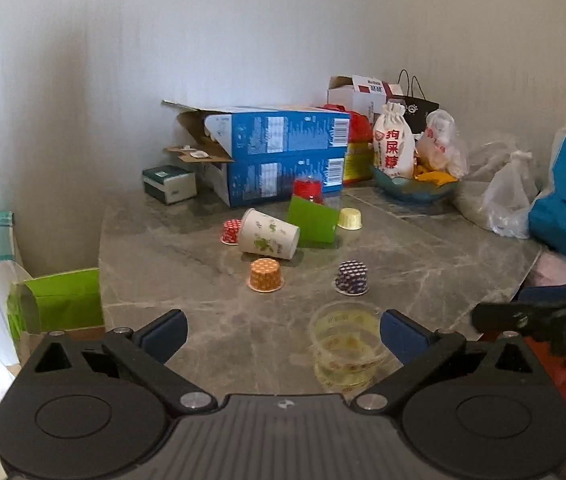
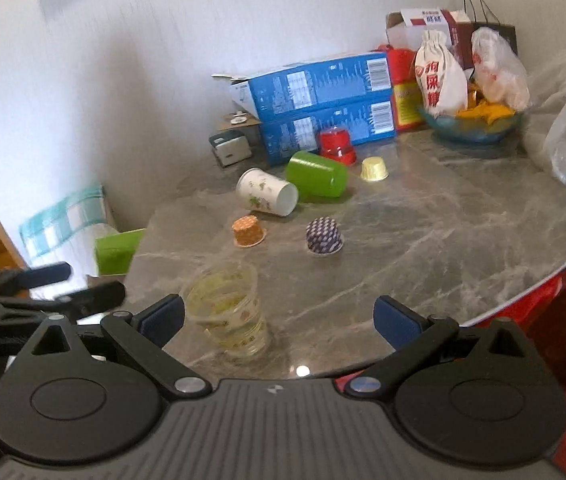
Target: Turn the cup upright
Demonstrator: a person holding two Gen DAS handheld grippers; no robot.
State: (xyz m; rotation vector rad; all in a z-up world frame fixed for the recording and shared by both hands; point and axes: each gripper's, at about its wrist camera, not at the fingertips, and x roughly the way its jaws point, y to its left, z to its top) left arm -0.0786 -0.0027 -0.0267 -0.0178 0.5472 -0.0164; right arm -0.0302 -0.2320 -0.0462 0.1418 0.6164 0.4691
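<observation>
Left wrist view: left gripper (image 1: 283, 334) spread wide, empty; right gripper (image 2: 279, 316) likewise; clear cup (image 1: 348, 346) upright on desk (image 1: 443, 264).

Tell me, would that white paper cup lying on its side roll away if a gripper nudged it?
Probably. The paper cup lies on its side on smooth marble table, so it should roll, likely curving since it tapers. It looks thin and empty, so probably light and easy to crush. The green cup right behind it might stop it.
</observation>
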